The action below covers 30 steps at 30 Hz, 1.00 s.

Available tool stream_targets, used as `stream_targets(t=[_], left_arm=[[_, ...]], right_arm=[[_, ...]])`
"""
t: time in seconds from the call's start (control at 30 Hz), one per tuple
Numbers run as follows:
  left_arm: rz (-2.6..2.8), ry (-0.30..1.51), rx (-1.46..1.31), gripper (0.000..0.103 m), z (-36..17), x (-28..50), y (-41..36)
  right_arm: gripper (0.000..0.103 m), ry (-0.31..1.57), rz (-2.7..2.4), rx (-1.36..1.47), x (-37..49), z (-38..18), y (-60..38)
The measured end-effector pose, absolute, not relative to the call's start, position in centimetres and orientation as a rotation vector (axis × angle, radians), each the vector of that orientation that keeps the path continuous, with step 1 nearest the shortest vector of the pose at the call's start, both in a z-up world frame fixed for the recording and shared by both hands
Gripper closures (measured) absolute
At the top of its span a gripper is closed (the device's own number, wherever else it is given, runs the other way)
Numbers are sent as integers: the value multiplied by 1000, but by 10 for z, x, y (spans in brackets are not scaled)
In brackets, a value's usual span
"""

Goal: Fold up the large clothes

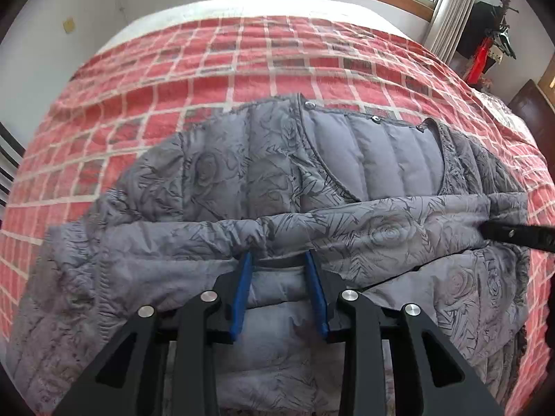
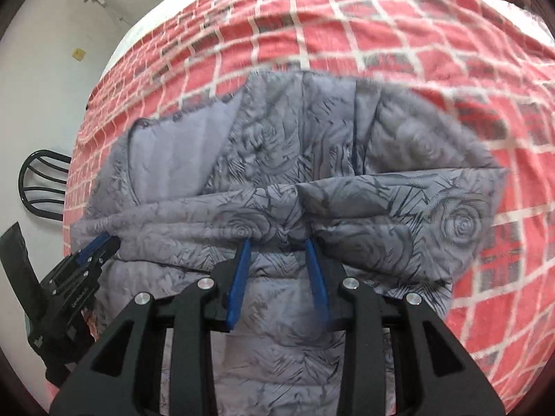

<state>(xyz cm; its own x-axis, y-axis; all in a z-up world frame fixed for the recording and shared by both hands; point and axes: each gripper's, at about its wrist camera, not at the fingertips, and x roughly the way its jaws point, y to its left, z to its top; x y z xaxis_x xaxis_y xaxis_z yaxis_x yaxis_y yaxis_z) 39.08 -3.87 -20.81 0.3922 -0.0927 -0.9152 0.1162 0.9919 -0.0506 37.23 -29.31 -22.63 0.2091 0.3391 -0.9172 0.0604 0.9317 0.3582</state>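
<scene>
Red checked bedspread point(image 1: 242, 55) lay under the grey quilted jacket point(image 1: 392, 159); left gripper point(image 1: 280, 260) and right gripper point(image 2: 277, 246) stood spread (nothing pinched) at the bunched fold, which could spring back.

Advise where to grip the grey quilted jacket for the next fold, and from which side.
Probably grip the jacket by its doubled-over fold edge, one gripper toward each end, coming from the near side steeply from above. That ridge is the thickest, raised part, so pads can pinch it. The left gripper and right gripper sit there already, jaws apart.
</scene>
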Motion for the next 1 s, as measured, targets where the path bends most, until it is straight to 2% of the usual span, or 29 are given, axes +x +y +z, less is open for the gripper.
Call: stream_targets(t=[0.1, 0.3, 0.53, 0.63, 0.87, 0.9, 0.97, 1.0], left_arm=[[-126, 1179, 22, 71, -202, 392, -37], [-168, 1100, 8, 71, -165, 354, -42], [-189, 1173, 39, 71, -204, 330, -53], [-203, 1169, 36, 71, -215, 328, -51], [-196, 1183, -34, 71, -214, 330, -43], [-194, 1193, -67, 71, -207, 328, -37], [-188, 1172, -119, 70, -191, 323, -22], [-182, 1149, -140, 67, -181, 318, -12]], right_arm=[[70, 1357, 198, 338, 370, -219, -293], [66, 1311, 284, 315, 317, -183, -282], [66, 1380, 233, 276, 287, -214, -268], [67, 1351, 242, 312, 285, -230, -271], [67, 1336, 241, 352, 279, -224, -275], [66, 1332, 243, 357, 276, -217, -278], [57, 1275, 267, 376, 272, -201, -281], [55, 1250, 274, 384, 269, -192, -283]])
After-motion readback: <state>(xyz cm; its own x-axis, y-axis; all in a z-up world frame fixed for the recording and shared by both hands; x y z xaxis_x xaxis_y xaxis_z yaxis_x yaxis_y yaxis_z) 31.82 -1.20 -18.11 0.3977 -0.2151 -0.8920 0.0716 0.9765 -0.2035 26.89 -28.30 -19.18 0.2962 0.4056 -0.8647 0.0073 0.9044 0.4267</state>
